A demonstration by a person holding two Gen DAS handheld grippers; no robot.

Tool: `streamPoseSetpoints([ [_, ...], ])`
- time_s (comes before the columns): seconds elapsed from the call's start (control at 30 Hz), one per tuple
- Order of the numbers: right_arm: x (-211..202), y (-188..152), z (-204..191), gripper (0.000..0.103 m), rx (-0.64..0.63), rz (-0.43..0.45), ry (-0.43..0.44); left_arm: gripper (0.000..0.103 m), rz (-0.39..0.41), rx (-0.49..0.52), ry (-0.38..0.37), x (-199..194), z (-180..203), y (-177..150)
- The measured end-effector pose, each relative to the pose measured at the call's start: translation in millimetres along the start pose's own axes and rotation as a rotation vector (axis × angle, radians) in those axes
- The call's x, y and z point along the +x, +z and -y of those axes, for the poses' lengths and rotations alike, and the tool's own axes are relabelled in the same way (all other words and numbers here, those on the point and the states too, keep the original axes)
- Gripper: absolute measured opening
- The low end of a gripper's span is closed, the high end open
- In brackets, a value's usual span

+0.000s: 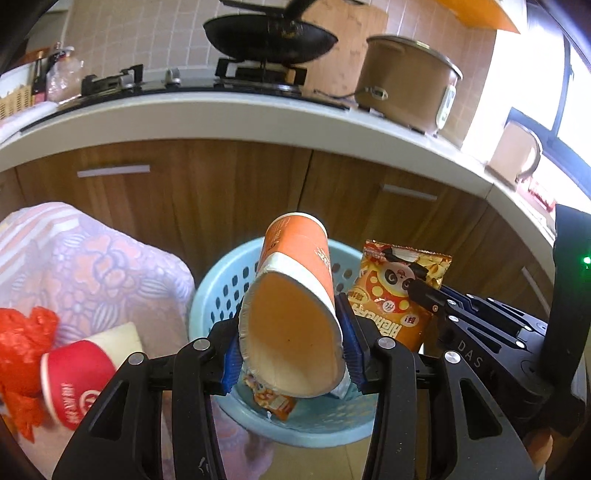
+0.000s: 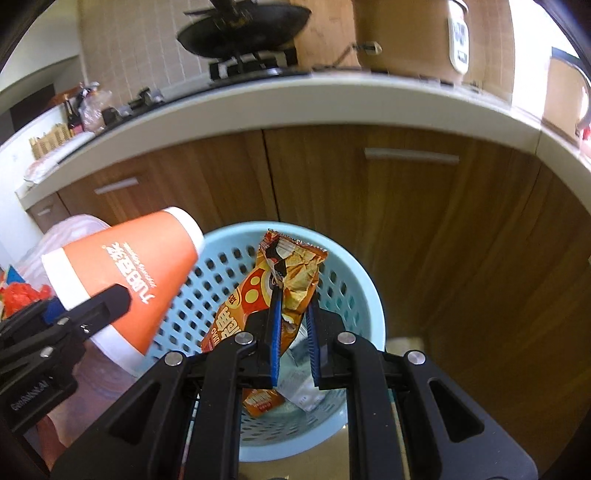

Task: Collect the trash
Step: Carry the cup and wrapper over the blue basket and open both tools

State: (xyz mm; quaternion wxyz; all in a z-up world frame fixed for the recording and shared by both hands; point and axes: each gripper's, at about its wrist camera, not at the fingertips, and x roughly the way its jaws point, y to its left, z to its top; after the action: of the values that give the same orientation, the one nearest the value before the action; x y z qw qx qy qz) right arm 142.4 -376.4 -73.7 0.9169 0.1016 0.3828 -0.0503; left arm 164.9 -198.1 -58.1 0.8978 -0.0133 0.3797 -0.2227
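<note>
With both loads hanging over the bin [image 2: 354, 280] for dropping, my left claw [image 1: 291, 354] clenches the cup [image 1: 295, 295], my right claw [image 2: 293, 332] the wrapper [image 2: 291, 273].

A home kitchen: a black wok [image 1: 271, 35] sits on a gas hob [image 1: 258, 74] beside a rice cooker [image 1: 408, 81], on a pale countertop [image 1: 229, 114] over wooden cabinet doors [image 2: 369, 206].

We note an orange paper cup [image 1: 295, 317] tilted between our left tongs, a crumpled snack wrapper [image 2: 286, 291] pinched upright in our right, both above the blue basket [image 2: 354, 295].
</note>
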Motion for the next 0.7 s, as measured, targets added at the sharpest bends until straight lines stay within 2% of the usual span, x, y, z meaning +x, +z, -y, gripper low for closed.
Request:
streamPoseSetpoints([
  [0.23,28,-9,9,0.011,0.022,-0.071,-0.010,0.049,-0.049,-0.002,-0.008,20,-3,-3],
  [0.37,33,-8,9,0.014,0.021,-0.085,-0.011,0.063,-0.029,0.007,0.008,17,-2,-4],
  [0.4,34,-9,8,0.020,0.019,-0.086,-0.011,0.068,-0.022,0.009,0.016,15,-2,-4],
  [0.43,33,-8,7,0.032,0.015,-0.083,-0.015,0.071,-0.014,0.009,0.016,12,-2,-4],
  [0.5,29,-8,8,0.046,0.017,-0.068,-0.019,0.072,-0.004,0.004,0.008,6,-4,-3],
  [0.7,14,-7,9,0.046,0.039,-0.045,0.001,0.072,0.037,-0.014,0.000,-17,-7,-2],
])
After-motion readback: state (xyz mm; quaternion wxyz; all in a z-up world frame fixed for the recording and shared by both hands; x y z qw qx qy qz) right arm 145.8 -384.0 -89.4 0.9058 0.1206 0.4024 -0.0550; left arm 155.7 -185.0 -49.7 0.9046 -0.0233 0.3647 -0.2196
